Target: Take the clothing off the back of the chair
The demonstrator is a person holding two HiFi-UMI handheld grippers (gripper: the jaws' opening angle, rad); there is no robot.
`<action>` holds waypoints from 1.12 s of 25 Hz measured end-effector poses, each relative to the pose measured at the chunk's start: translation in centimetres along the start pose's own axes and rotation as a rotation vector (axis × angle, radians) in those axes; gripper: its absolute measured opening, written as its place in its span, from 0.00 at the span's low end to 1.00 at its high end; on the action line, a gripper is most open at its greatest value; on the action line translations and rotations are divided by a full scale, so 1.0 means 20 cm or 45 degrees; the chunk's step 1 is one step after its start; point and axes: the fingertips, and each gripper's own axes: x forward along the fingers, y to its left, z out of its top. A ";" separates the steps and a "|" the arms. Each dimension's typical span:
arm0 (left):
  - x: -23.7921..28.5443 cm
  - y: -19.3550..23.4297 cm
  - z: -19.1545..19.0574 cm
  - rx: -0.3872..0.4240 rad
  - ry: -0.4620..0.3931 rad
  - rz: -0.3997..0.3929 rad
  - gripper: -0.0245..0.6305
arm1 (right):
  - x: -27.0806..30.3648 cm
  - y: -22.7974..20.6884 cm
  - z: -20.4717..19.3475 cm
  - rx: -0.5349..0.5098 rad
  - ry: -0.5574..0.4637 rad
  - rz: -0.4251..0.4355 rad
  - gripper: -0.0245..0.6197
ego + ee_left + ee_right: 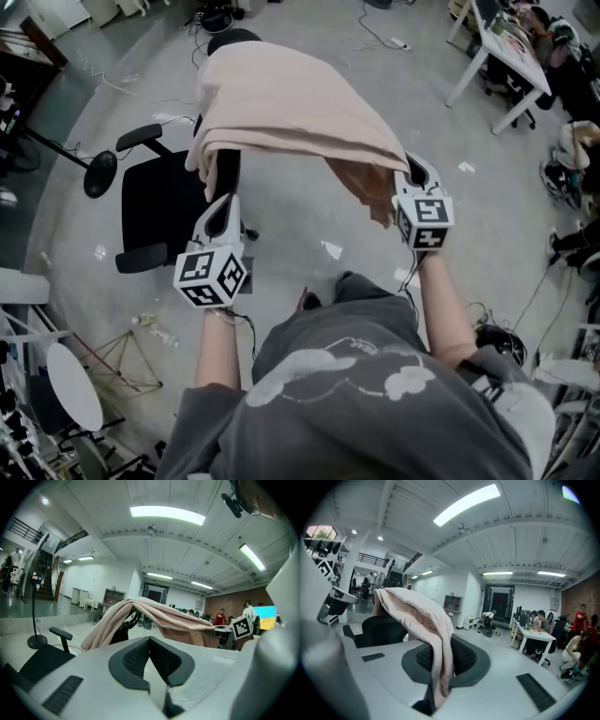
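Observation:
A pale pink garment (281,103) lies draped over the back of a black office chair (159,202). My right gripper (413,172) is shut on the garment's right edge and holds it stretched out to the right of the chair. In the right gripper view the cloth (417,609) hangs down between the pads of that gripper (440,656). My left gripper (223,204) sits just below the garment's left edge, beside the chair back, with its jaws shut and nothing in them. From the left gripper (149,641) the garment (154,613) spans ahead like a tent, apart from the tips.
A floor fan base (98,173) stands left of the chair. A white desk (506,56) with seated people is at the far right. Cables trail over the concrete floor. A round white table (75,384) and a wire frame sit at the lower left.

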 end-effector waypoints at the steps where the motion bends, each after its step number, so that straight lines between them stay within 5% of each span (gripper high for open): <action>1: -0.01 -0.03 0.00 0.004 0.003 -0.013 0.04 | -0.03 -0.01 -0.02 0.004 0.013 -0.009 0.06; 11: -0.06 -0.24 -0.10 -0.030 0.053 -0.042 0.04 | -0.28 -0.08 -0.11 0.030 0.021 -0.047 0.06; 28: -0.53 -1.00 -0.34 -0.002 0.063 -0.106 0.04 | -1.27 -0.27 -0.25 0.043 -0.069 -0.026 0.06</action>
